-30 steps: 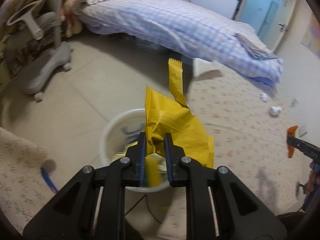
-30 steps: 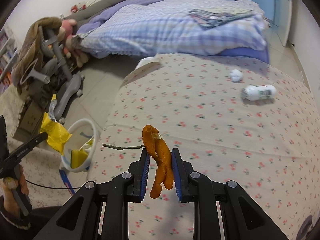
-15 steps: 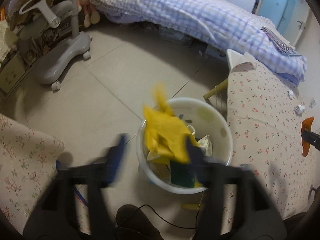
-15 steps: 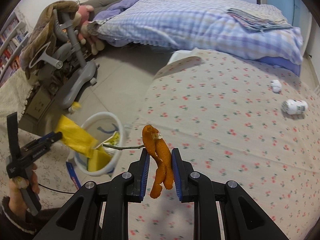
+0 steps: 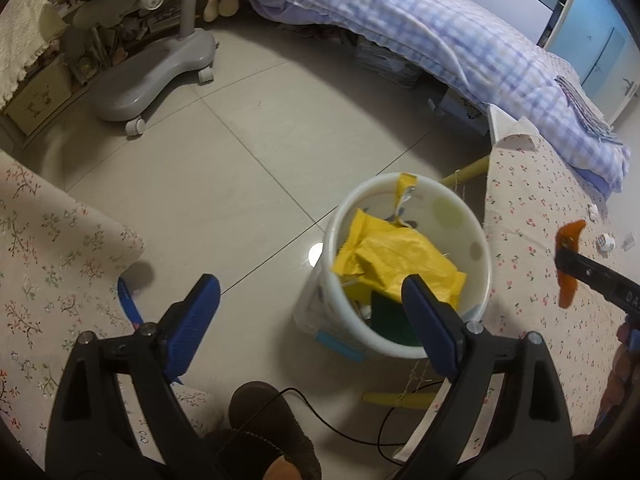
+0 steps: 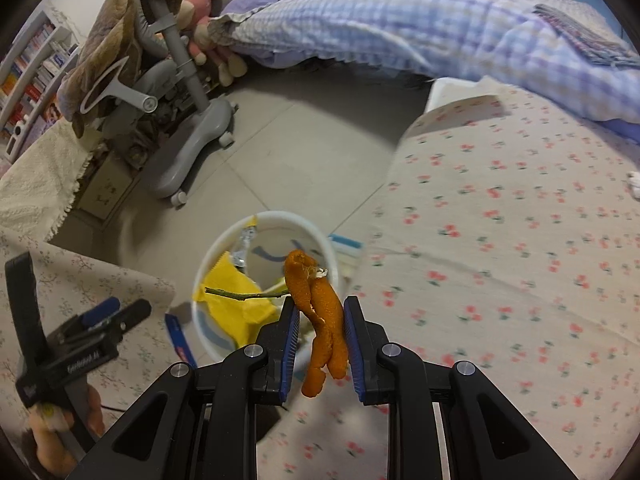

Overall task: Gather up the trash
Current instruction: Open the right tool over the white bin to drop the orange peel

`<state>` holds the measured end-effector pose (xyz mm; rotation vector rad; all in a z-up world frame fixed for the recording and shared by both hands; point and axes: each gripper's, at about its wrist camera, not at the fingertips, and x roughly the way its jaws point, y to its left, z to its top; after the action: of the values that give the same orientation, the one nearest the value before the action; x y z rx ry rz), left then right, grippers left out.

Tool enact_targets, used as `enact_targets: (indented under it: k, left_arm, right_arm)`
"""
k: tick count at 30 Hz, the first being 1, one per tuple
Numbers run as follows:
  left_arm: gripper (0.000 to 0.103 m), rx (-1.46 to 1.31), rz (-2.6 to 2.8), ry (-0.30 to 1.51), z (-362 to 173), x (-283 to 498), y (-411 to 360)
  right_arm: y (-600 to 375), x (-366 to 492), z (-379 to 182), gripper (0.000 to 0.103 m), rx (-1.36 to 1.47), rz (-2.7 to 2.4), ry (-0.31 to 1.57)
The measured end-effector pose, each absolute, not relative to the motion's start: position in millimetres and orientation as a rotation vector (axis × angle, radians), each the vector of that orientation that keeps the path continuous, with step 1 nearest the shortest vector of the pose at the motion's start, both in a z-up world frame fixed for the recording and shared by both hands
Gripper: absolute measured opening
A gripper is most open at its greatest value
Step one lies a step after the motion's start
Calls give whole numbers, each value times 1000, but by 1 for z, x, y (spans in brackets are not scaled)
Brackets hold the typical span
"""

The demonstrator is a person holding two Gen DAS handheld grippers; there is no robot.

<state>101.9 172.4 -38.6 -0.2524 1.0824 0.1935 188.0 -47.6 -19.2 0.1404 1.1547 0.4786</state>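
Note:
A white bin [image 5: 476, 236] stands on the tile floor beside the flowered table; it also shows in the right wrist view [image 6: 224, 240]. A yellow wrapper [image 5: 396, 260] lies inside it on other trash. My left gripper [image 5: 312, 312] is open and empty, just above and left of the bin. My right gripper [image 6: 320, 320] is shut on an orange peel [image 6: 320, 312] with a thin twig [image 6: 240, 294] sticking out left, held over the table edge near the bin. The peel also shows in the left wrist view [image 5: 568, 256].
A flowered tablecloth [image 6: 520, 260] covers the table on the right, with small white scraps [image 5: 606, 242] at its far side. A grey chair base [image 5: 152, 76] and a bed [image 5: 440, 28] stand beyond. A blue pen [image 5: 130, 304] and a cable [image 5: 340, 432] lie on the floor.
My left gripper opened and let the yellow wrapper fall into the bin. My right gripper carried the orange peel left, toward the bin.

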Motion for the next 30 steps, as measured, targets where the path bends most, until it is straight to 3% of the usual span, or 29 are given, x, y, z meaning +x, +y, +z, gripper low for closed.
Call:
enact_targets:
  k: [12, 13, 16, 17, 30]
  left_arm:
    - [92, -239, 193, 1070, -34, 102, 173]
    - [92, -239, 193, 1071, -34, 102, 173]
    - [93, -238, 200, 1076, -35, 101, 175]
    - [93, -240, 200, 1078, -35, 101, 176]
    - [93, -215, 196, 1092, -38, 101, 171]
  right_arm:
    - [-12, 206, -45, 26, 218, 518, 1208]
    - [-12, 208, -46, 30, 229, 522, 1210]
    - [-11, 211, -44, 68, 257, 515, 1216]
    - [-13, 211, -41, 70, 272, 510, 1206]
    - [-54, 204, -28, 70, 238, 438, 1186]
